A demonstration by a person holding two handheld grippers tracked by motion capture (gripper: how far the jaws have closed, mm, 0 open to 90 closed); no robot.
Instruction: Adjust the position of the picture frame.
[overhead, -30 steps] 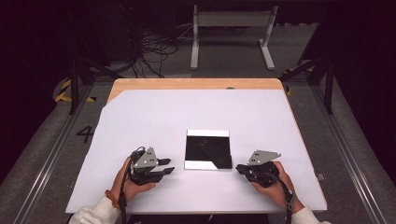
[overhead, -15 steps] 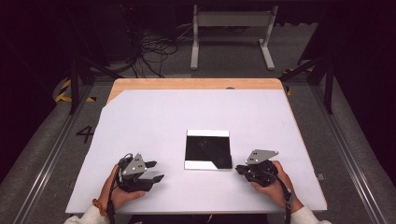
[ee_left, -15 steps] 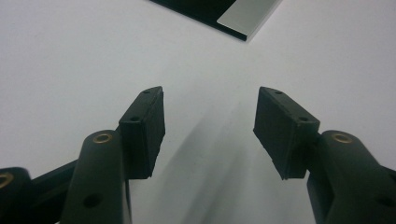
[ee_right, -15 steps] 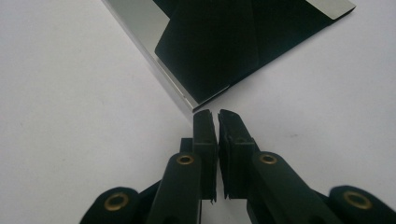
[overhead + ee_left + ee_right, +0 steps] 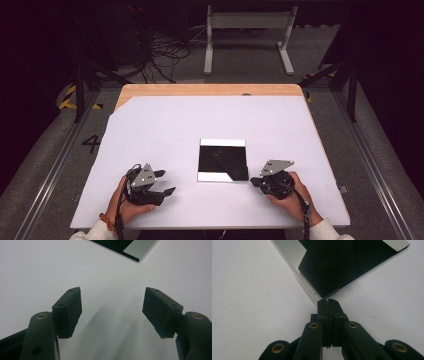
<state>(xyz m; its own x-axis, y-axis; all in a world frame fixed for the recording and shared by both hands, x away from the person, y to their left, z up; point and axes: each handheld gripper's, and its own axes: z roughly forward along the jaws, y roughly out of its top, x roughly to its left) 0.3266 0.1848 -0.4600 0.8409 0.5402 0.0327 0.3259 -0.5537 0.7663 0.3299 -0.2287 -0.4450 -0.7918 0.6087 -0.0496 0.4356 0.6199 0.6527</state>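
In the high view a square black mirror [image 5: 223, 160] lies flat on the white table [image 5: 165, 130], just below the frame's centre. The left gripper [image 5: 162, 183] sits at lower left, well apart from it, jaws spread wide and empty. The right gripper [image 5: 253, 182] at lower right has its jaws pressed together, tips touching the mirror's near corner [image 5: 322, 296].

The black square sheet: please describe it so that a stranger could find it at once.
On the white table, look near the front edge, between the left gripper and the right gripper. The sheet lies flat there, glossy black with pale strips along two edges. It is the one dark thing lying on the white surface.
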